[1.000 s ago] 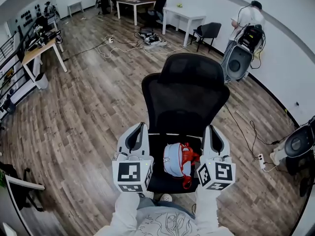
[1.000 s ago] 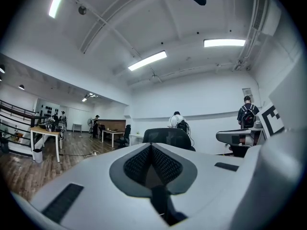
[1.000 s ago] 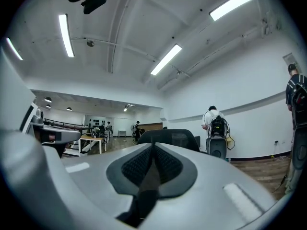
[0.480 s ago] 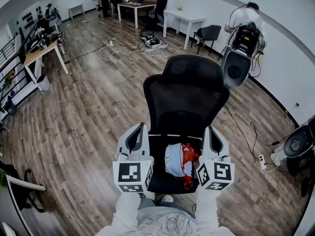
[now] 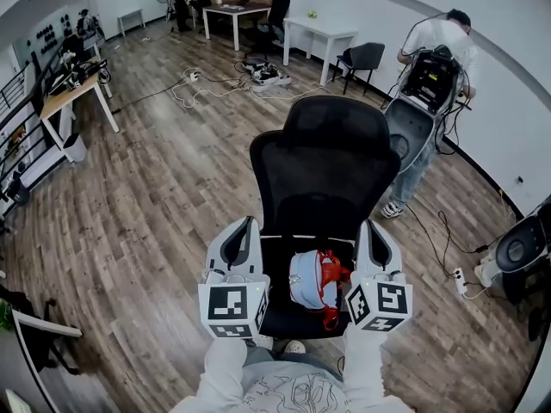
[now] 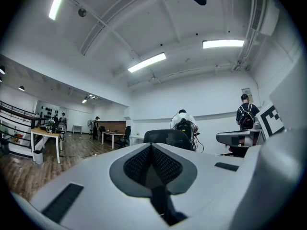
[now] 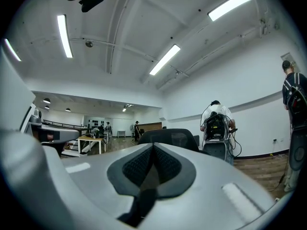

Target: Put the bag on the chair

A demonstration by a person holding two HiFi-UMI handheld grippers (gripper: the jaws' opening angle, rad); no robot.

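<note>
In the head view the bag [image 5: 312,280] is seen resting on the chair [image 5: 323,170] seat, so the task is judged done; the left gripper [image 5: 244,224] and right gripper [image 5: 368,227] are held level at either side. In the left gripper view the jaws are seen together, empty. In the right gripper view they are likewise together, empty

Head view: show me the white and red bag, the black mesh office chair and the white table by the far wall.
white and red bag [image 5: 301,280], head view, on its white body.
black mesh office chair [image 5: 323,175], head view, on the backrest mesh.
white table [image 5: 323,29], head view, on its top.
</note>
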